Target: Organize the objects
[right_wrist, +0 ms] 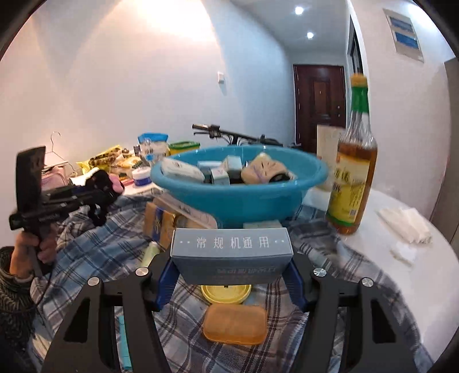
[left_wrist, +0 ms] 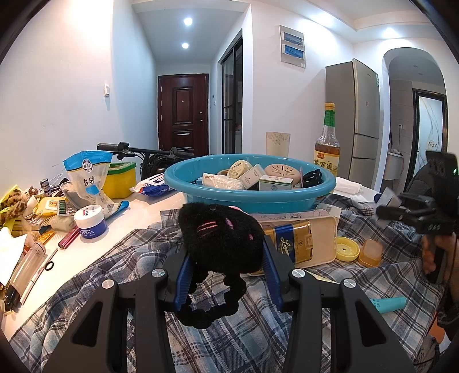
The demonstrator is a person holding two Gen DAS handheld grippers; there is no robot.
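My left claw [left_wrist: 226, 258] pinches one black plush toy [left_wrist: 221, 238] above the plaid cloth [left_wrist: 114, 272], and my right claw [right_wrist: 231, 266] pinches one grey box [right_wrist: 231, 254] above one yellow lid [right_wrist: 225, 294] and one orange soap case [right_wrist: 235, 324]. Beyond both stands one blue basin [left_wrist: 249, 195] on the worktop [left_wrist: 137, 212], beside one bottle [right_wrist: 352, 172]; the basin's contents overlap, and motion blur keeps me from counting them reliably.

Bright ceiling spotlights [left_wrist: 188, 21] | wall glare | fisheye-bent edges — right view motion-blurred
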